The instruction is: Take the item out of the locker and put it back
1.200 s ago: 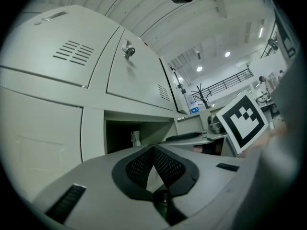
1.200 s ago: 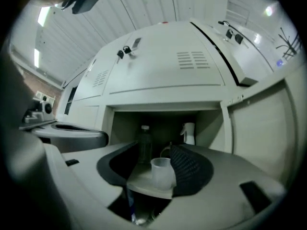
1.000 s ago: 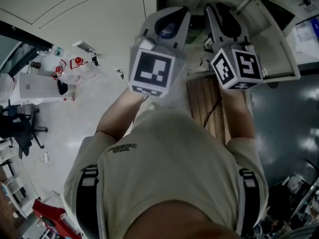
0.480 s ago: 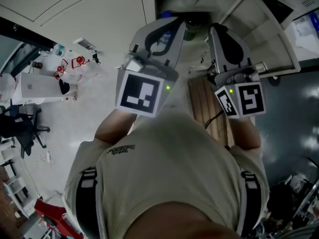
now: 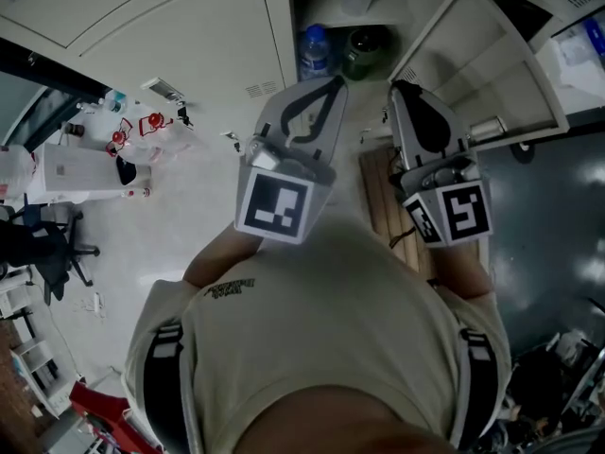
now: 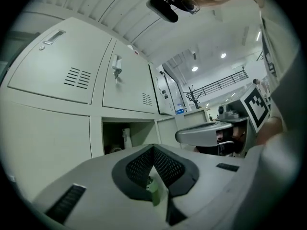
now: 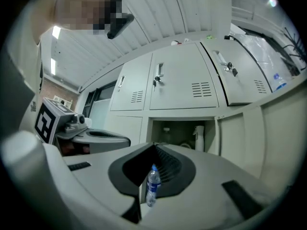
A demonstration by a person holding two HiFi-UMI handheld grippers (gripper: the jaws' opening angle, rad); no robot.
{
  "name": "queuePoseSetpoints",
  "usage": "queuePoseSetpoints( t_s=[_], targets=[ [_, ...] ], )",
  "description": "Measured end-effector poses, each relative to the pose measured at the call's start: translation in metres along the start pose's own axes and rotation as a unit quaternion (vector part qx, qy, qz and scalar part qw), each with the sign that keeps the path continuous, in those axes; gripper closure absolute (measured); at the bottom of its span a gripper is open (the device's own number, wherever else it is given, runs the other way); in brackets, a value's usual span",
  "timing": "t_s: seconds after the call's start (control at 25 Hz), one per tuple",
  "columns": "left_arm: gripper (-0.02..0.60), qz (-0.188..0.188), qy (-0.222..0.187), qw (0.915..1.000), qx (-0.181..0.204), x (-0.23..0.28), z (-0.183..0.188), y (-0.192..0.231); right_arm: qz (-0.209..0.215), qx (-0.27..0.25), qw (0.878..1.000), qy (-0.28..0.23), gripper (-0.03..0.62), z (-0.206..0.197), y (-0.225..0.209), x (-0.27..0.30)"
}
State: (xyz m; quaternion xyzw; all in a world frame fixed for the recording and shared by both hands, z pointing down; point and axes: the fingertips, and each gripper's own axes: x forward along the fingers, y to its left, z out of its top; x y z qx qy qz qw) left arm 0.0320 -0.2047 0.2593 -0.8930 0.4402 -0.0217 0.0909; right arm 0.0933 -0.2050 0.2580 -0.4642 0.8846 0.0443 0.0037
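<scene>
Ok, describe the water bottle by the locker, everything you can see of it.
The water bottle is small, clear plastic with a blue cap and a blue label round its middle. It stands upright and closed at the mouth of the open locker, beside a green container. Nothing holds it.

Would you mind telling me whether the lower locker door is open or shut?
Open. The door stands swung outward, and the compartment is exposed, with a white spray bottle inside.

Your clear water bottle (image 5: 314, 53), blue-capped, upright, just beside your dark green container (image 5: 364, 53), by the open locker (image 5: 477, 60)
</scene>
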Motion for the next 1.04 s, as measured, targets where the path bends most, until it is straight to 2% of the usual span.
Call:
queuePoseSetpoints(
  t_s=[0.28, 0.48, 0.8, 1.04],
  targets=[
    [0.568, 0.0, 0.01, 0.9999, -0.006, -0.004, -0.005, 0.002, 0.002, -0.004, 1.0, 0.001, 0.592, -0.003, 0.006, -0.002],
    [0.568, -0.011, -0.003, 0.9991, -0.04, -0.009, 0.002, 0.003, 0.004, -0.003, 1.0, 0.001, 0.592, -0.002, 0.009, -0.004],
    [0.568, -0.021, 0.009, 0.9993, -0.029, -0.012, 0.001, -0.002, 0.003, -0.005, 1.0, -0.001, 0.592, 0.002, 0.013, -0.005],
    [0.568, -0.024, 0.003, 0.9993, -0.029, -0.014, 0.004, -0.005, -0.004, 0.001, 1.0, -0.007, 0.592, 0.004, 0.012, -0.009]
  ],
)
